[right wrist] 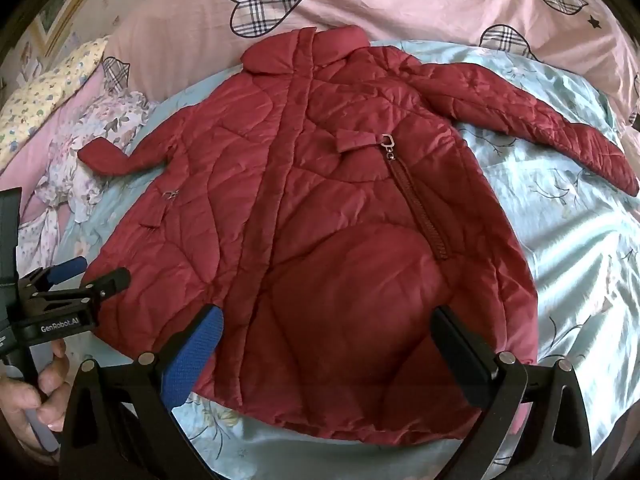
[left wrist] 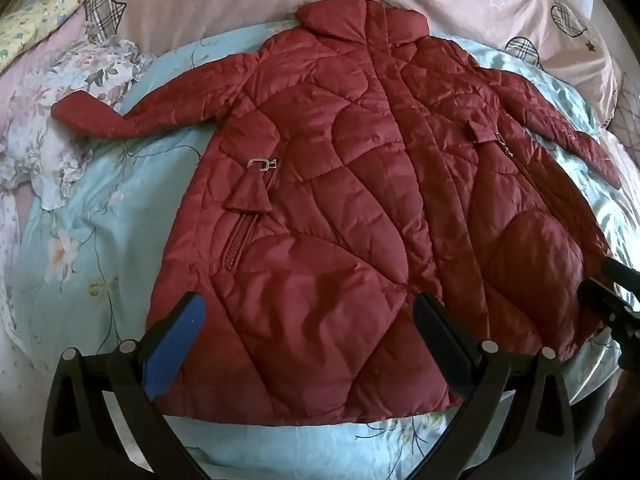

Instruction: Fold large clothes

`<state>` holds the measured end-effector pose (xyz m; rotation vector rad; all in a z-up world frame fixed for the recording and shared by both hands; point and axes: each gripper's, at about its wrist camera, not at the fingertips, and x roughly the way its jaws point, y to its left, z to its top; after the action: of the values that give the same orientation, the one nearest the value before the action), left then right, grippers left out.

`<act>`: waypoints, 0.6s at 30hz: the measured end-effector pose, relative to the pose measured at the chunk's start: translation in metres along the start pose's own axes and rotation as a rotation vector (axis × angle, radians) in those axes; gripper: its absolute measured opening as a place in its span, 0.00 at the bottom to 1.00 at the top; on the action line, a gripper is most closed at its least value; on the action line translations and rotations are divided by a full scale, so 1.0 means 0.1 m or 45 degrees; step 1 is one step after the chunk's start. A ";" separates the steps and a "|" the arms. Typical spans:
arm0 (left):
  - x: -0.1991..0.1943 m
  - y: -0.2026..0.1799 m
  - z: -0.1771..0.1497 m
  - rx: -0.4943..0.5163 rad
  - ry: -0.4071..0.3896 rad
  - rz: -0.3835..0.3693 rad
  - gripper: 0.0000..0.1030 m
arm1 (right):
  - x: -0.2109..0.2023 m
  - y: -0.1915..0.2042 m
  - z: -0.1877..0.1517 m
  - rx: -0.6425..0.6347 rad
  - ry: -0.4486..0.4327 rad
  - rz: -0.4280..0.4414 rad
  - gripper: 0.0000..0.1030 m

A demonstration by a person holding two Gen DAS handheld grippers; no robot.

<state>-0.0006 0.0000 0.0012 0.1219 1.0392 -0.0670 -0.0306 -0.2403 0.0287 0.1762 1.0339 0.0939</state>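
Observation:
A dark red quilted jacket lies flat and face up on the light blue floral bedsheet, collar at the far end, both sleeves spread out to the sides. It also shows in the right wrist view. My left gripper is open and empty, hovering over the hem at its left half. My right gripper is open and empty over the hem at its right half. The left gripper also shows at the left edge of the right wrist view, held by a hand.
A pink duvet with plaid hearts lies bunched beyond the collar. A floral frilled pillow lies under the left sleeve end. A yellow floral pillow sits at the far left. The bed's near edge runs just below the hem.

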 end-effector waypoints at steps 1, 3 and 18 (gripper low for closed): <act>-0.01 0.00 0.00 0.000 0.002 -0.001 1.00 | 0.00 0.00 0.00 0.000 0.000 0.000 1.00; -0.02 0.00 0.01 -0.002 0.002 -0.003 1.00 | 0.00 0.00 0.00 -0.002 0.000 -0.003 1.00; 0.04 0.00 0.01 -0.004 0.075 -0.019 1.00 | -0.02 0.00 0.00 -0.004 -0.016 -0.006 1.00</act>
<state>0.0025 0.0003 -0.0022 0.1138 1.0991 -0.0761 -0.0315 -0.2409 0.0310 0.1717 1.0220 0.0900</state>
